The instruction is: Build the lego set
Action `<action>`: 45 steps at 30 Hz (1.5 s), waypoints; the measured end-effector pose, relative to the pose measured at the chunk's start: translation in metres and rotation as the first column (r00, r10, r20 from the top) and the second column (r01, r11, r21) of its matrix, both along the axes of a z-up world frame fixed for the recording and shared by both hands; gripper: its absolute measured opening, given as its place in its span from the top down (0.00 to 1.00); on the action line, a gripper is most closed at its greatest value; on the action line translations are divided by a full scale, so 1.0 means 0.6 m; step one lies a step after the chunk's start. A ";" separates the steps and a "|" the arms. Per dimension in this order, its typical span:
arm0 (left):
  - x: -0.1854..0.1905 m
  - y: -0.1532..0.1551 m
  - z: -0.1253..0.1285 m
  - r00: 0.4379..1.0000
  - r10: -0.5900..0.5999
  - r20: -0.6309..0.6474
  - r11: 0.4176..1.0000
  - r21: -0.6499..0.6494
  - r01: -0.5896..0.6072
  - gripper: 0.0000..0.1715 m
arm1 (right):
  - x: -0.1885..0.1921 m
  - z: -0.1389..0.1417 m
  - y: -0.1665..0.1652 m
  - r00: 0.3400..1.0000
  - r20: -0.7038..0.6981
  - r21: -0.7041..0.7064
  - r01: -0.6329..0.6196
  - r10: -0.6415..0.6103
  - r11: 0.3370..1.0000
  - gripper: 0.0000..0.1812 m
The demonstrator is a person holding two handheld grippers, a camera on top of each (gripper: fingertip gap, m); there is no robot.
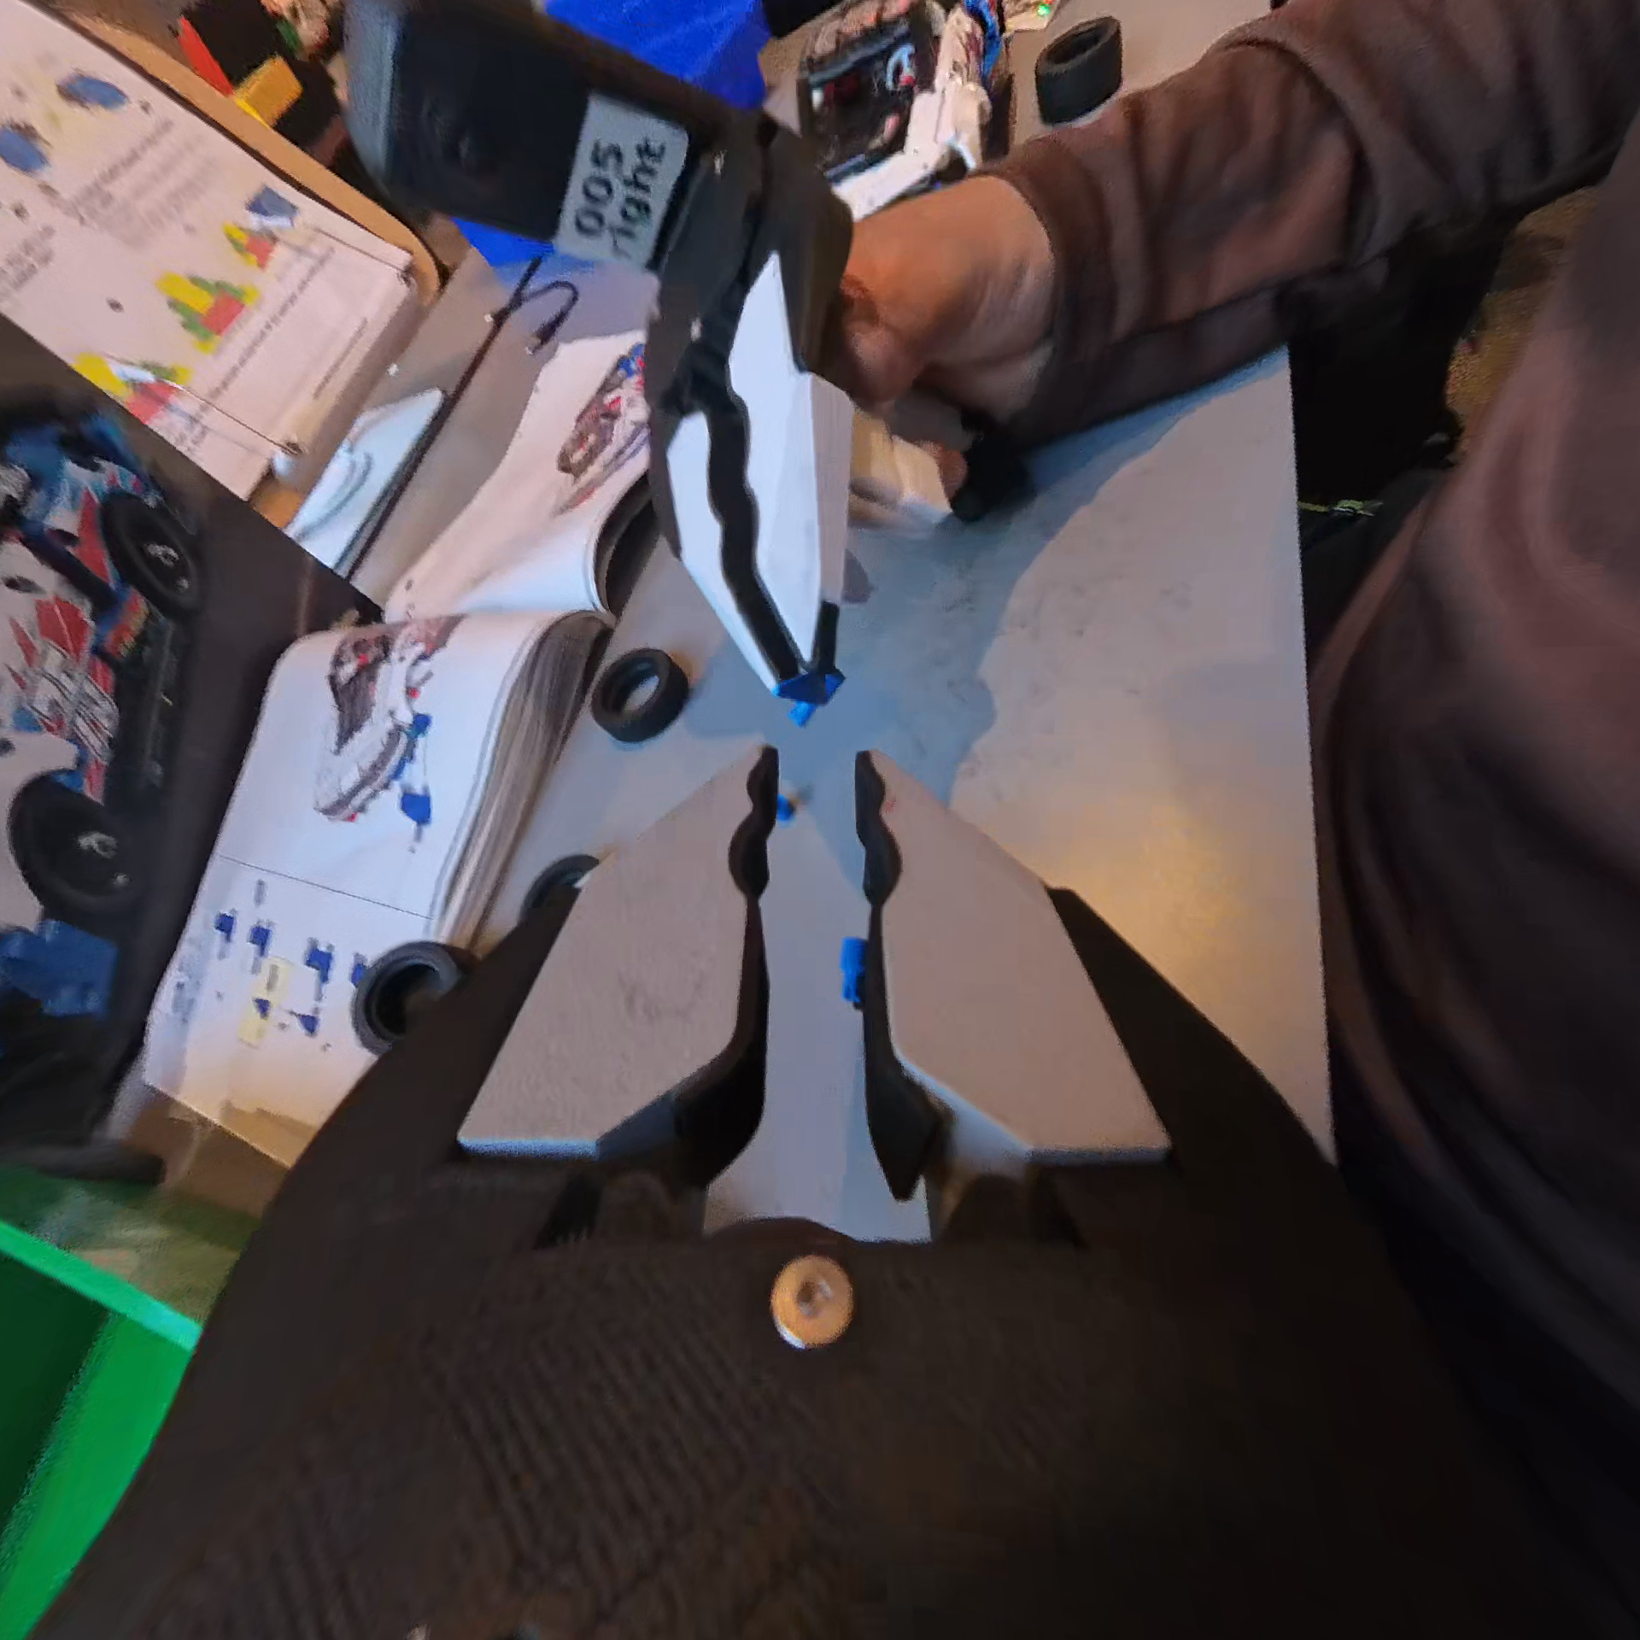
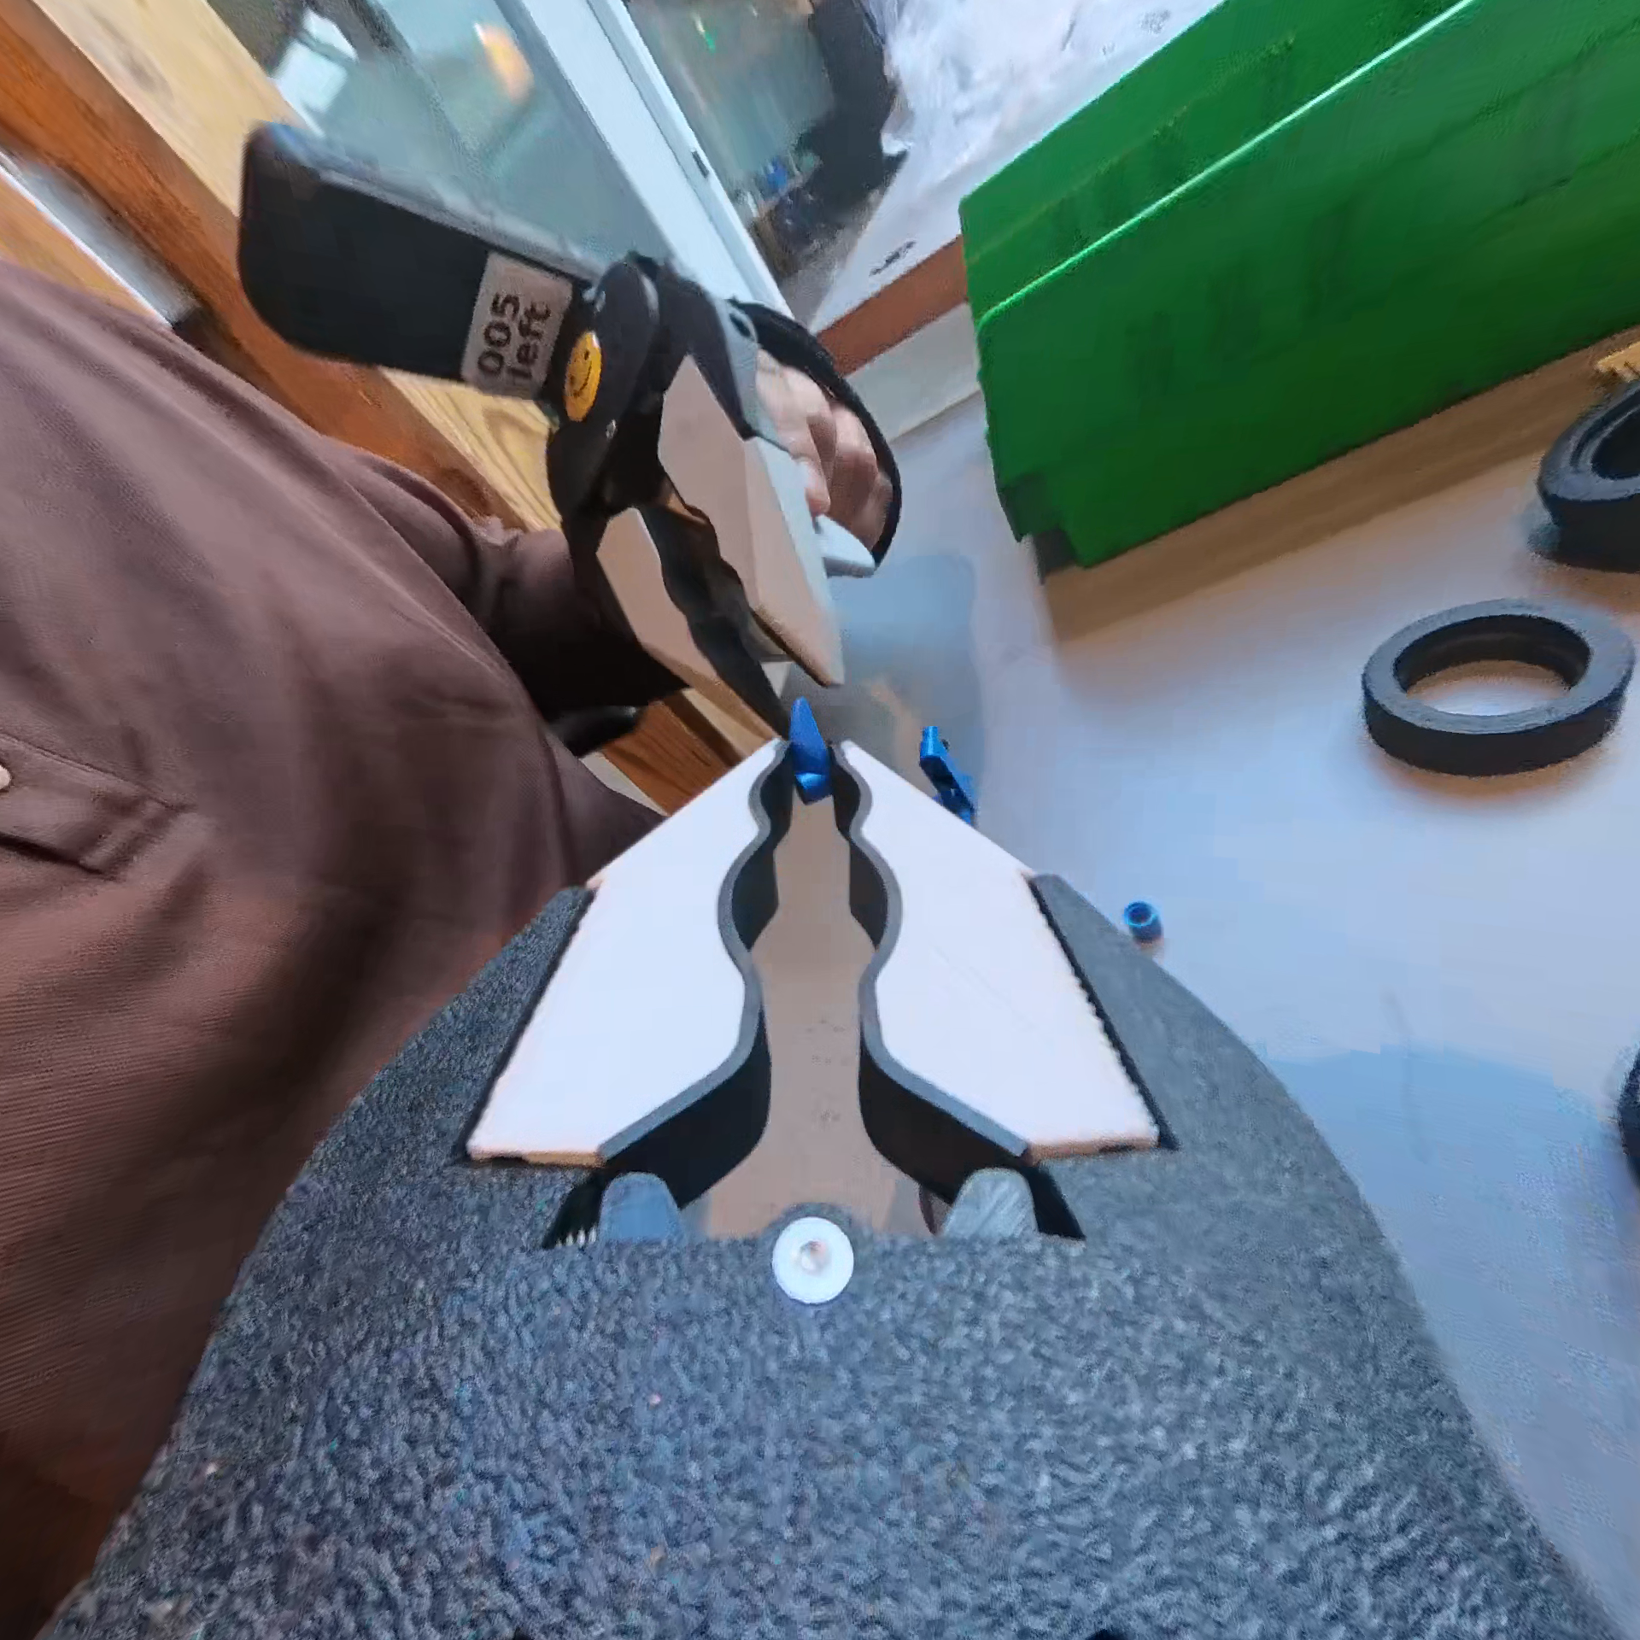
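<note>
Pinching blue piece, right gripper fingertips hide its middle.

The bench is viewed closely from above along the left tongs, toward its far edge. It is faced low from the opposite side along the right tongs. The blue piece between them is shared.

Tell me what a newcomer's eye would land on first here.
First, the small blue piece pinched at the tips of the right hand-held gripper, held just above the grey table. The left hand-held gripper points at it, open and empty. Next, the black tyres on the table and the bright green bins behind them.
</note>
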State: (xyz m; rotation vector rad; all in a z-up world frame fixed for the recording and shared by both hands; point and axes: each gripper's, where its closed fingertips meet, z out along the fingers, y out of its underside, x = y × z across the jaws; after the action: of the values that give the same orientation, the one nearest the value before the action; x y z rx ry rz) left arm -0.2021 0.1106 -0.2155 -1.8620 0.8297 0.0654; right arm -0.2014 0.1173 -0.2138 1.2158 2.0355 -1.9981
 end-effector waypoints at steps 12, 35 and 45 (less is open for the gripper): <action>0.008 0.048 0.039 0.960 0.191 -0.205 0.953 0.274 -0.131 0.86 | -0.005 0.051 0.035 0.993 0.107 -0.476 0.006 0.051 0.879 0.95; -0.020 0.072 -0.015 0.902 0.224 -0.370 0.973 0.137 -0.186 0.88 | -0.020 -0.010 0.037 0.983 0.147 -0.085 0.125 -0.112 0.989 0.87; -0.014 0.074 -0.025 0.898 0.218 -0.381 0.976 0.101 -0.194 0.88 | -0.024 -0.026 0.033 0.981 0.113 0.051 0.154 -0.159 0.987 0.96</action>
State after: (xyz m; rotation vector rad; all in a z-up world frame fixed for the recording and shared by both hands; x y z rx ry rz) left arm -0.2106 0.1551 -0.2306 -1.9013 0.8814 0.6081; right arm -0.2160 0.1371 -0.2295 1.5074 1.9938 -1.9040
